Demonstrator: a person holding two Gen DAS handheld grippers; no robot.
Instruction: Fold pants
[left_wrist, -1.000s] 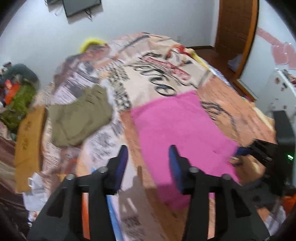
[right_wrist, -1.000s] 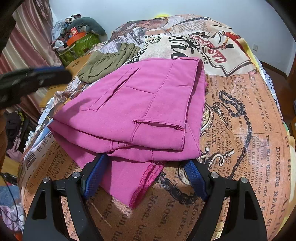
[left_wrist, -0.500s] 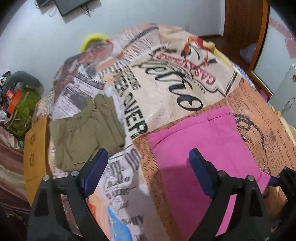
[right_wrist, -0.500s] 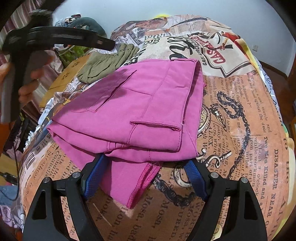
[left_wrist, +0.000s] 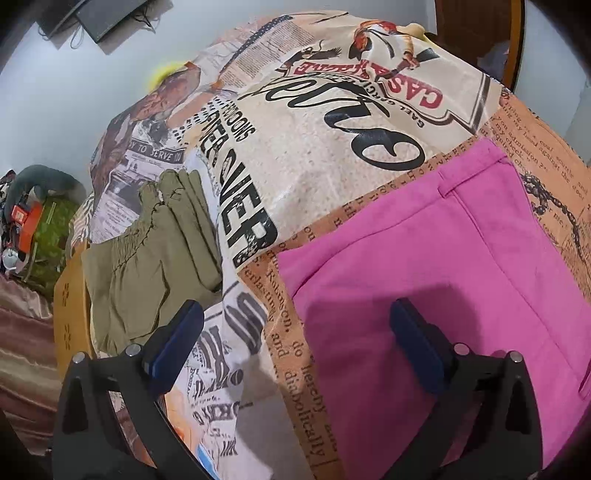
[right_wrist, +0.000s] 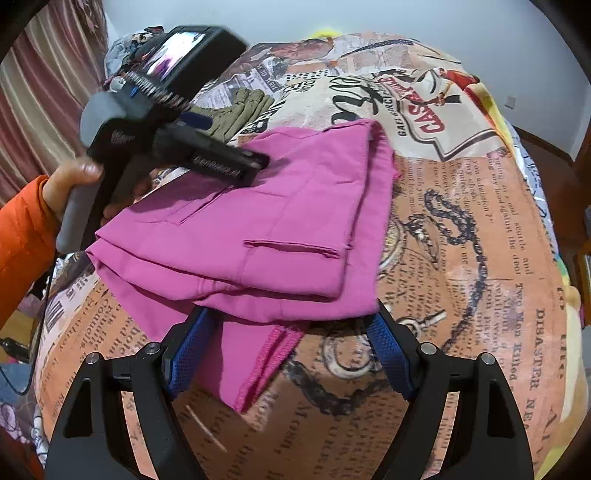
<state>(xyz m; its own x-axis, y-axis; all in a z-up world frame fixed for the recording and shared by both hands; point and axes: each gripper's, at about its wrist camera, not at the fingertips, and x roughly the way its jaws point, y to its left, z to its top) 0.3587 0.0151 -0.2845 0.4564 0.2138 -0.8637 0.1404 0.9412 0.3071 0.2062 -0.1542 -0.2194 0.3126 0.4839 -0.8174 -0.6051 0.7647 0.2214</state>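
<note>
Pink pants (right_wrist: 266, 236) lie folded on the bed, with one leg end (right_wrist: 255, 358) sticking out at the near edge. They also show in the left wrist view (left_wrist: 454, 266). My right gripper (right_wrist: 288, 354) is open, its fingers straddling the near edge of the fold. My left gripper (left_wrist: 295, 339) is open and empty, held over the pants' left edge; it shows in the right wrist view (right_wrist: 229, 147) above the far left of the pants.
Folded olive-green pants (left_wrist: 155, 254) lie on the bed's left side, also in the right wrist view (right_wrist: 240, 110). The bed has a newspaper-print cover (left_wrist: 332, 129). Clutter (left_wrist: 29, 221) and a curtain (right_wrist: 37, 92) are at the left.
My left gripper has opened wide and moved down over the left edge of the pink pants. The right gripper has stayed open at the near edge.
</note>
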